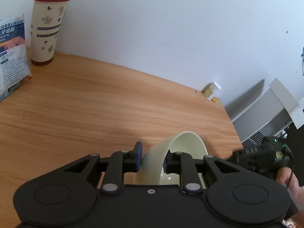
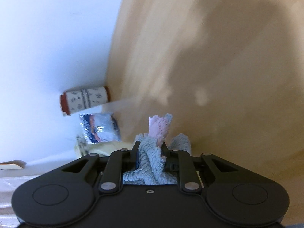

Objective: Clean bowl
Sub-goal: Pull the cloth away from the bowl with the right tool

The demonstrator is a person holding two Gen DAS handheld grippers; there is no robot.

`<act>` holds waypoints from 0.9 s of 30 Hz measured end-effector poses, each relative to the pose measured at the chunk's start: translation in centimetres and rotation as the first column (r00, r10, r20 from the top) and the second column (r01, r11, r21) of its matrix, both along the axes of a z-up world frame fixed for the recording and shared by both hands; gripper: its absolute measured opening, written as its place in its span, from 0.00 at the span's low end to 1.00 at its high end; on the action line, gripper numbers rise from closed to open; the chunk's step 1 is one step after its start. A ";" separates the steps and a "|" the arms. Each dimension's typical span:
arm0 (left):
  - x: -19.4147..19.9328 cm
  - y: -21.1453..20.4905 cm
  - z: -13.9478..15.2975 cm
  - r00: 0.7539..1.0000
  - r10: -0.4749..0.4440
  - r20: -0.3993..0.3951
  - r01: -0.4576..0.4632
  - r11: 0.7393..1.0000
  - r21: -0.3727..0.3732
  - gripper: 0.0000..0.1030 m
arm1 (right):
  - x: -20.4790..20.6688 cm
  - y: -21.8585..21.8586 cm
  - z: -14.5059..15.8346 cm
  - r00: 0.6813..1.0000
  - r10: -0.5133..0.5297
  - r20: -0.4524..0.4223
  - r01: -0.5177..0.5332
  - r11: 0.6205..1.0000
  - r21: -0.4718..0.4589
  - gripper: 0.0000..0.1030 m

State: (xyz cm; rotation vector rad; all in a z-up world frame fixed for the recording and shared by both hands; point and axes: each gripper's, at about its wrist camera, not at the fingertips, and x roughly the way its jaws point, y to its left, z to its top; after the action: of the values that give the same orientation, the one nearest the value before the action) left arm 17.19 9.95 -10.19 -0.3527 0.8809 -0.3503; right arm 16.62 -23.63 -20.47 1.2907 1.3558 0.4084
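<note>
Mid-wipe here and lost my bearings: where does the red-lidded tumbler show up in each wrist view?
Left wrist: the red-lidded tumbler stands upright at top left, on the wooden table against the white wall, beside a blue-and-white packet.
Right wrist: the tumbler appears left of centre, lying sideways in the rolled, blurred picture, with the packet just below it.
Shared landmark: that packet next to the tumbler.

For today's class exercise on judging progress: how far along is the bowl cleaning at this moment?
Done: the left gripper has its jaws shut on the wall of the tilted cream-coloured round bowl; the right gripper grips a fluffy blue-and-pink cloth. In hand: both held above the wooden table. Left: the wiping; cloth isn't seen touching bowl.
</note>
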 end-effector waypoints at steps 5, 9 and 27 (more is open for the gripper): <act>0.5 0.0 -0.4 1.000 0.008 -0.016 -0.008 1.000 -0.012 0.19 | -0.6 0.2 -0.2 1.000 0.014 0.003 -0.014 1.000 -0.026 0.20; 0.9 -0.3 -1.0 1.000 0.008 -0.023 -0.008 1.000 -0.010 0.19 | -0.1 -0.5 0.7 0.999 0.009 0.039 -0.007 0.998 -0.063 0.20; 2.1 0.4 -2.8 0.996 0.036 -0.081 -0.037 0.999 -0.011 0.19 | -0.1 -2.3 1.7 0.996 -0.009 0.088 0.021 0.990 -0.136 0.20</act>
State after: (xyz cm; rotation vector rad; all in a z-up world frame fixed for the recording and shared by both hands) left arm 19.29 10.32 -12.97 -0.3965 0.9508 -0.3101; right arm 16.52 -25.89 -18.81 1.1560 1.2776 0.3514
